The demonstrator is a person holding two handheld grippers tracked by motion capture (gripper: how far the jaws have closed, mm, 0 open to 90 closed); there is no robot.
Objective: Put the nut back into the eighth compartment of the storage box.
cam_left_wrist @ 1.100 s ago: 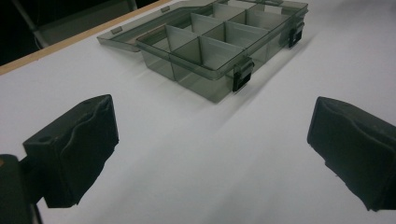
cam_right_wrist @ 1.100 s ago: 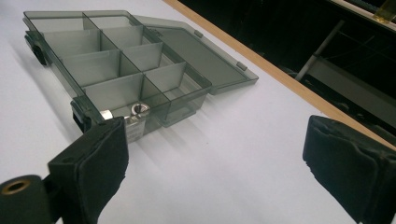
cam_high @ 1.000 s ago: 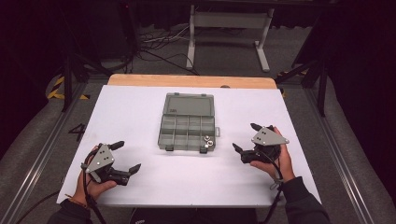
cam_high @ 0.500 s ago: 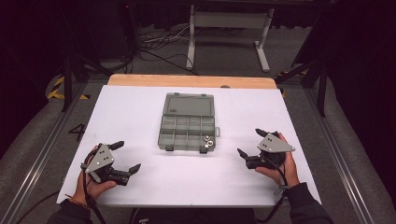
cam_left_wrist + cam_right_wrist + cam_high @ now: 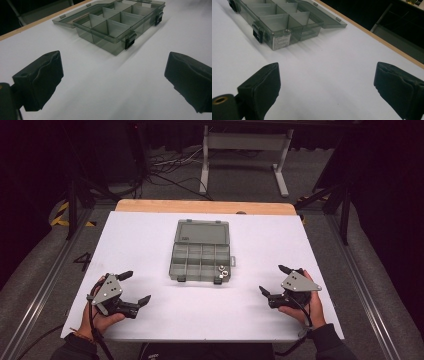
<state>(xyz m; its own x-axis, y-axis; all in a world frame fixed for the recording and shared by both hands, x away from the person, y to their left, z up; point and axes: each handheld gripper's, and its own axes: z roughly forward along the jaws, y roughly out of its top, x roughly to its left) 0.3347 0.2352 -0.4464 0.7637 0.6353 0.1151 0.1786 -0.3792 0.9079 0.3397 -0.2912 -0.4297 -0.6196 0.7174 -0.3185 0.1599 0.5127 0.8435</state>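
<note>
A smoky clear compartment box (image 5: 200, 256) lies open in the middle of the white table (image 5: 150, 235), its lid flat behind it. Small metal parts (image 5: 222, 270) sit in its front right compartment. My left gripper (image 5: 135, 287) rests at the front left, open and empty, jaws aimed toward the box (image 5: 117, 27). On the opposite side, at the front right, my right gripper (image 5: 274, 281) is held open with nothing between its jaws, and the box (image 5: 279, 22) lies ahead of it to the left.
The table's wooden back edge (image 5: 205, 206) borders a dark floor with cables and a metal stand (image 5: 245, 150). Metal rails (image 5: 45, 285) run along both sides of the table. White surface stretches around the box.
My right gripper has drawn back toward the front right corner, away from the box. The left gripper has stayed put.
</note>
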